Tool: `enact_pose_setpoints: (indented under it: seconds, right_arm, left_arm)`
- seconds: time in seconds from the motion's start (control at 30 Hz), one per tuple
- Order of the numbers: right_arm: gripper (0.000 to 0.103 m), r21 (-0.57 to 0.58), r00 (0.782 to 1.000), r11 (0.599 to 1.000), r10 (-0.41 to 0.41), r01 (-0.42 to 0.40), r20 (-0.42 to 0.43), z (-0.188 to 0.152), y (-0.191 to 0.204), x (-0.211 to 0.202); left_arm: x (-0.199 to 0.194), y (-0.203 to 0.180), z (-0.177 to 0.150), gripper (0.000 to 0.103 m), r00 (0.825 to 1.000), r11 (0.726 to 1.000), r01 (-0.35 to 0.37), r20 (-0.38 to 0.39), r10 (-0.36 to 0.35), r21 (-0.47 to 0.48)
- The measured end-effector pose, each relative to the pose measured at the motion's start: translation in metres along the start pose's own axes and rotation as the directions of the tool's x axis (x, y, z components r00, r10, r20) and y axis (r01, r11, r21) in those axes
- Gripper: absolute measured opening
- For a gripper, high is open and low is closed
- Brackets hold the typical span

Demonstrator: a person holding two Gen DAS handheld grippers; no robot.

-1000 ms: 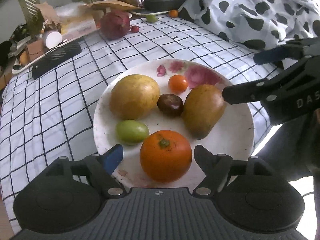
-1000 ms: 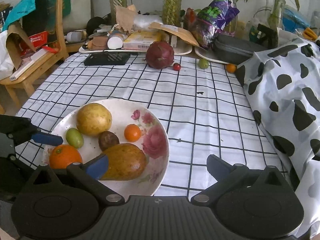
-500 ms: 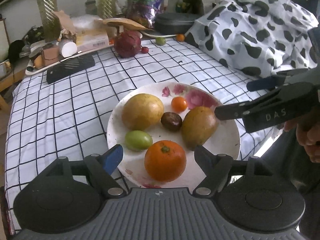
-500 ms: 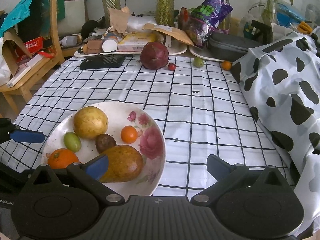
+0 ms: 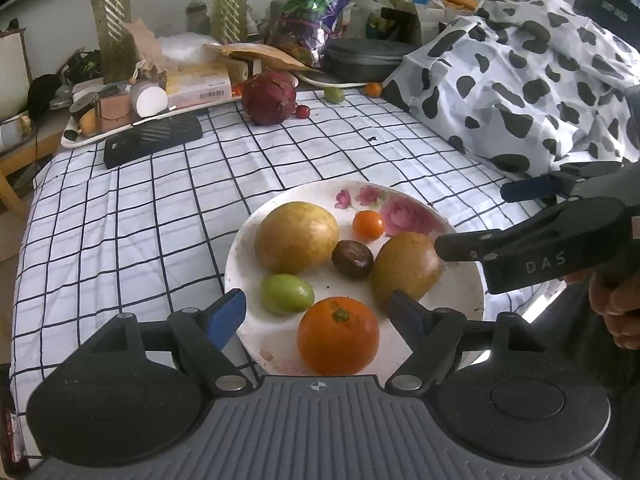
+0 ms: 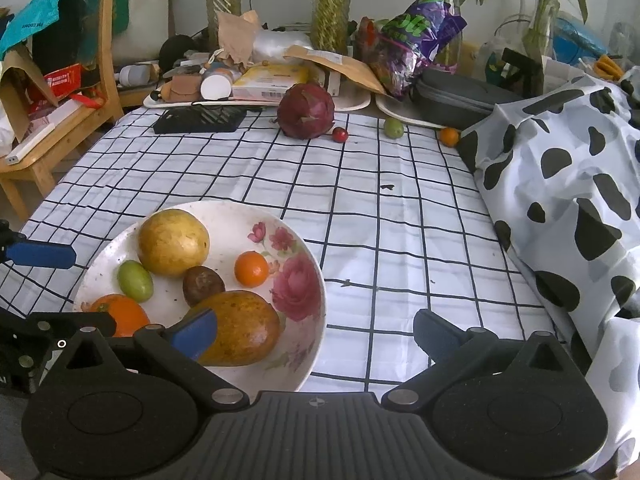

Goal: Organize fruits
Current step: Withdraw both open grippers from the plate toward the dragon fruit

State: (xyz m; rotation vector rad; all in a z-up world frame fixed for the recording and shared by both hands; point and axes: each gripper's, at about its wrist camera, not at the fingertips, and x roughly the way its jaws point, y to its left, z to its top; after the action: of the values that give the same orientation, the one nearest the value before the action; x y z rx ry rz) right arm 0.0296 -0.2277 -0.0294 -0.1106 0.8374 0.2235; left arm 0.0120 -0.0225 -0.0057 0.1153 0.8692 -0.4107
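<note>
A white floral plate (image 5: 460,312) (image 6: 304,344) near the table's front edge holds a large orange (image 5: 338,335), a green fruit (image 5: 286,294), a yellow round fruit (image 5: 296,237), a dark brown fruit (image 5: 353,259), a small orange (image 5: 368,225) and a mango (image 5: 406,266) (image 6: 240,328). My left gripper (image 5: 320,312) is open and empty, just above the large orange. My right gripper (image 6: 314,334) is open and empty at the plate's right rim. A dragon fruit (image 6: 306,110), a red cherry (image 6: 340,134), a green fruit (image 6: 394,127) and a small orange (image 6: 449,136) lie at the table's far side.
A cow-print cloth (image 6: 568,208) covers the right side. A black grid tray (image 6: 200,120), boxes, bags, a dark case (image 6: 456,98) and plant vases crowd the far edge. A wooden chair (image 6: 60,120) stands at the left. The checked tablecloth (image 6: 360,208) spans the middle.
Both grippers have pulled back and risen from the plate, so more of the table shows. The fruits on the plate have not moved.
</note>
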Motion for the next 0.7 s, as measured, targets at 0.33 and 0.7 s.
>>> enact_pose_setpoints:
  seconds: [0.33, 0.7]
  right_arm:
    - [0.103, 0.014, 1.0, 1.0, -0.018, 0.017, 0.019, 0.002, -0.004, -0.002]
    - [0.103, 0.013, 0.999, 0.999, -0.041, 0.041, 0.028, 0.0, -0.012, -0.003]
  left_arm:
    - [-0.004, 0.001, 0.005, 0.078, 0.999, 1.0, -0.014, 0.039, 0.015, -0.014]
    - [-0.005, -0.002, 0.019, 0.078, 0.996, 0.999, -0.048, 0.072, 0.047, 0.01]
